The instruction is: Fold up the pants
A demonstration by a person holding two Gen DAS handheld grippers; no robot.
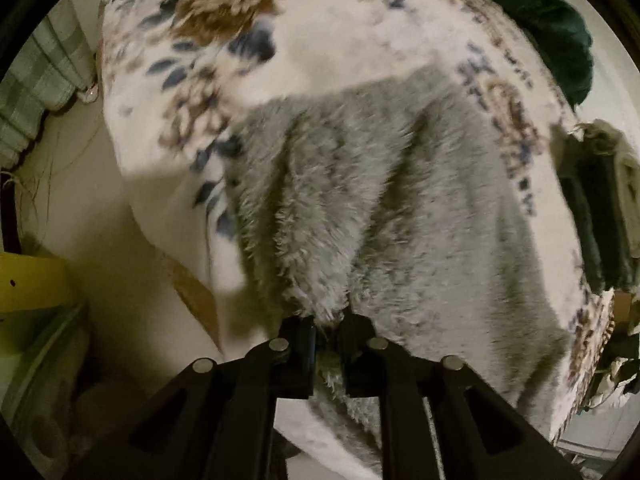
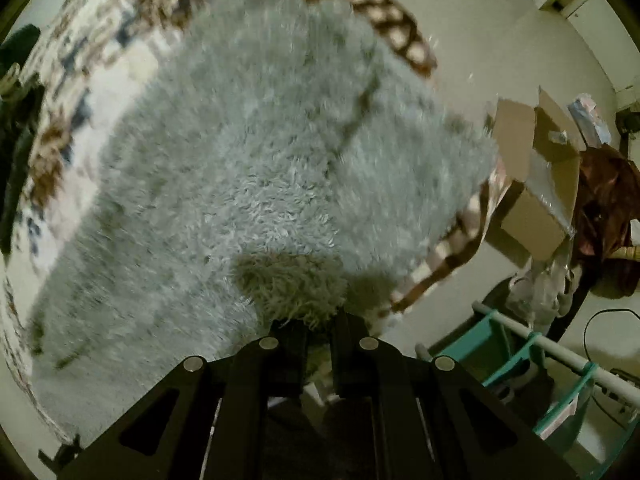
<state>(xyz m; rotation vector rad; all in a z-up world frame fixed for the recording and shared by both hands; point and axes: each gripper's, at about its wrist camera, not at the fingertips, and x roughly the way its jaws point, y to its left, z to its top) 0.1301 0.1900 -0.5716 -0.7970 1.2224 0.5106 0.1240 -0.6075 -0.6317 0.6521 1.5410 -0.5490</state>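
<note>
The pants are grey fluffy fleece (image 1: pixel 384 208) and lie on a floral cream bedspread (image 1: pixel 312 40). My left gripper (image 1: pixel 328 322) is shut on an edge of the pants and holds it lifted, with the fabric draping away in folds. In the right wrist view the same grey pants (image 2: pixel 280 152) fill the middle. My right gripper (image 2: pixel 320 320) is shut on another bunched edge of the pants. Both views are motion-blurred.
A dark green garment (image 1: pixel 560 28) lies at the bed's far right. A yellow board (image 1: pixel 32 280) and a checked curtain (image 1: pixel 44 80) stand left. Right of the bed are open cardboard boxes (image 2: pixel 536 184), a teal rack (image 2: pixel 532 356) and a brown-checked blanket (image 2: pixel 384 28).
</note>
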